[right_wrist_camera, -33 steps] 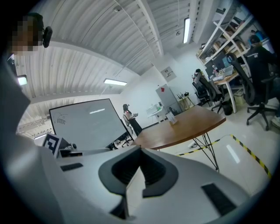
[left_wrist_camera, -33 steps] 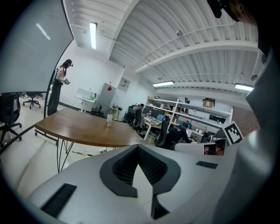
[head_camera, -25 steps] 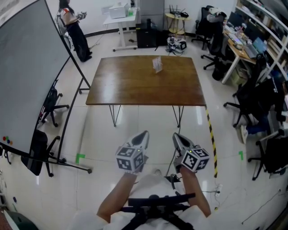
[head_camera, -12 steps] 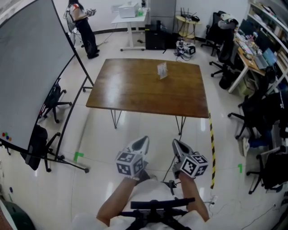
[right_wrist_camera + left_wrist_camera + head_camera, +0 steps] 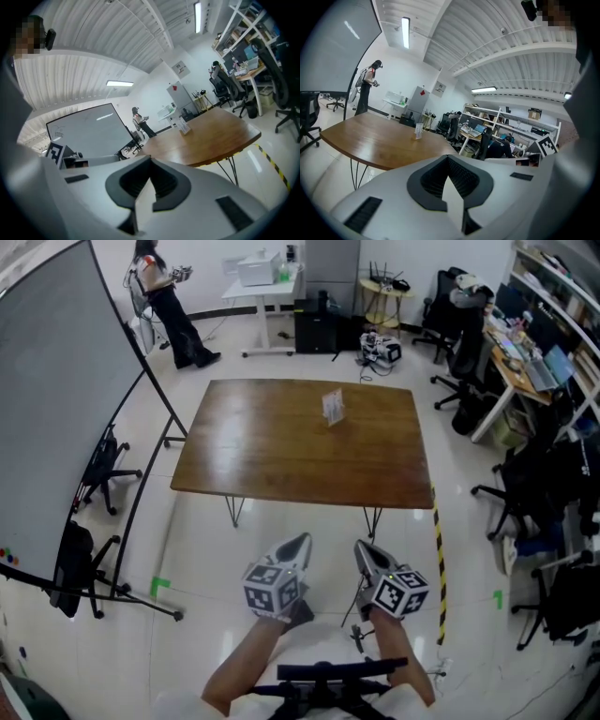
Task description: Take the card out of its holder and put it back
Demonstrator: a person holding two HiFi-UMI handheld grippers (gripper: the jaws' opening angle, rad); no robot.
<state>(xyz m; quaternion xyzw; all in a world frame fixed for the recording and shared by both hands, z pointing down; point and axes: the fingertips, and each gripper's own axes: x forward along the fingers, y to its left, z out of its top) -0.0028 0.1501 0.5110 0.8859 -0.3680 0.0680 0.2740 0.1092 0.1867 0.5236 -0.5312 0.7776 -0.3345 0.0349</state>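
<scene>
A clear card holder with a card in it (image 5: 333,407) stands upright on the far right part of a brown wooden table (image 5: 281,451). It also appears small in the left gripper view (image 5: 419,131) and in the right gripper view (image 5: 183,126). My left gripper (image 5: 299,541) and right gripper (image 5: 360,547) hang side by side over the floor, well short of the table's near edge. Both point toward the table. Each has its jaws closed together with nothing between them.
A large whiteboard on a stand (image 5: 56,399) runs along the left, with office chairs (image 5: 101,465) by it. Yellow-black tape (image 5: 436,540) marks the floor at the table's right. Desks and chairs (image 5: 525,352) crowd the right side. A person (image 5: 155,282) stands at the back left.
The table and card holder have come closer and sit lower in the head view. Both grippers keep their side-by-side pose, still shut.
</scene>
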